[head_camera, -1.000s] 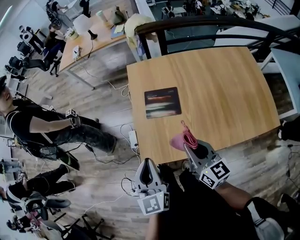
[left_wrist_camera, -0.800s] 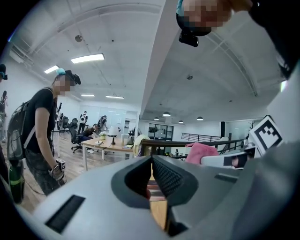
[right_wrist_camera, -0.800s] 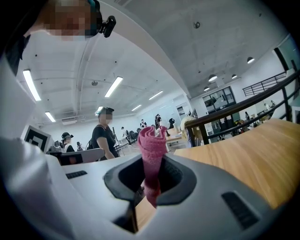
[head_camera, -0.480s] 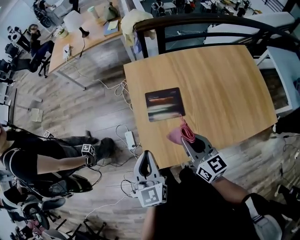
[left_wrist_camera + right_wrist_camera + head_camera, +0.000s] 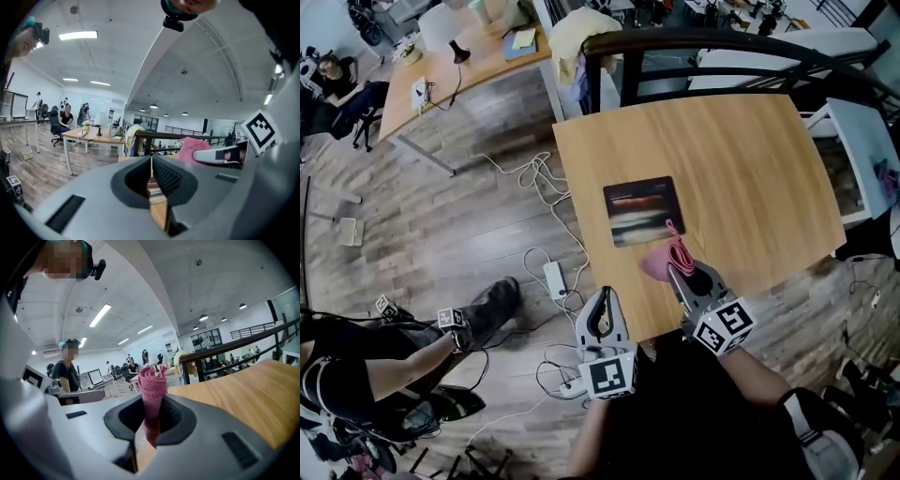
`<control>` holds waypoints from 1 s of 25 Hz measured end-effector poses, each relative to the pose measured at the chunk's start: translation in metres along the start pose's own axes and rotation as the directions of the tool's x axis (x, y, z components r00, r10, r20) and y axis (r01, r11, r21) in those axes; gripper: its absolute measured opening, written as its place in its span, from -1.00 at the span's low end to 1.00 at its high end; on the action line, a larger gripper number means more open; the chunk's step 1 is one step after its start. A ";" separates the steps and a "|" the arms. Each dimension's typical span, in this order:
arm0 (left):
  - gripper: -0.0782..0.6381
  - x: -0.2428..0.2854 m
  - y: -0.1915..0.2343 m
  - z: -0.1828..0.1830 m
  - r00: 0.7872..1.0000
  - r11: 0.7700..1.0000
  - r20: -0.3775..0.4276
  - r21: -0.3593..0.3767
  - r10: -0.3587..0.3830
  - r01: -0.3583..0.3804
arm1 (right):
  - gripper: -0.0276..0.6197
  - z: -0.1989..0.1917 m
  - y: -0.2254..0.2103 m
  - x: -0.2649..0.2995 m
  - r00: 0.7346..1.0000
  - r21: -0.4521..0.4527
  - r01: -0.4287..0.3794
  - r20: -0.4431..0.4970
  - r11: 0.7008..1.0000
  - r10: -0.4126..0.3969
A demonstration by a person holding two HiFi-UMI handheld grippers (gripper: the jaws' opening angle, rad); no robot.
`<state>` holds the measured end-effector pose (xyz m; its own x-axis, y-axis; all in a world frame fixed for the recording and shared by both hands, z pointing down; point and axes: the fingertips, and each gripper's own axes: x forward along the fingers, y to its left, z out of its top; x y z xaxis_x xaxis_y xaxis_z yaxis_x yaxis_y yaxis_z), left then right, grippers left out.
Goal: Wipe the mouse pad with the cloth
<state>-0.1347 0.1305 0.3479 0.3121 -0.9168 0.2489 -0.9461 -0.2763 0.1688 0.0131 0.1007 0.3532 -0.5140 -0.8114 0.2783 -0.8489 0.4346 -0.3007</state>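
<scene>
A dark mouse pad (image 5: pixel 643 210) with pale streaks lies on the wooden table (image 5: pixel 741 159), near its left edge. My right gripper (image 5: pixel 679 269) is shut on a pink cloth (image 5: pixel 665 258), which hangs just short of the pad's near right corner. In the right gripper view the cloth (image 5: pixel 152 397) stands up pinched between the jaws of the right gripper (image 5: pixel 151 425). My left gripper (image 5: pixel 604 306) hovers off the table's near left corner, jaws together and holding nothing. In the left gripper view the left gripper (image 5: pixel 151 177) points at the table, with the pink cloth (image 5: pixel 191 148) to its right.
A dark railing (image 5: pixel 722 47) runs behind the table. Cables and a power strip (image 5: pixel 554 278) lie on the wooden floor at left. A person's leg and boot (image 5: pixel 483 307) reach in at lower left. Another desk (image 5: pixel 459 56) with a lamp stands at the far left.
My right gripper has carried the cloth a little forward, closer to the pad's near right corner. The view has shifted and the person at left has moved down and out of frame.
</scene>
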 end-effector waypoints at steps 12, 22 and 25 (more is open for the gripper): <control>-0.70 0.039 0.030 -0.031 0.996 0.999 -0.075 0.002 -0.041 0.041 | -0.72 -0.005 -0.006 0.059 0.999 -0.010 0.030 -0.037 0.999 -0.031; -0.70 0.080 0.024 -0.080 0.985 0.999 -0.168 -0.045 -0.025 0.018 | -0.72 -0.027 -0.041 0.104 0.992 -0.005 0.004 -0.129 1.000 -0.005; -0.70 0.091 0.024 -0.097 0.980 0.998 -0.200 -0.054 -0.022 0.011 | -0.72 -0.037 -0.049 0.118 0.986 0.002 -0.010 -0.167 1.000 0.010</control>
<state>-0.1207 0.0687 0.4674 0.3438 -0.8344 0.4307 -0.9365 -0.2707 0.2230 -0.0107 -0.0016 0.4348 -0.5362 -0.7300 0.4238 -0.8434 0.4423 -0.3052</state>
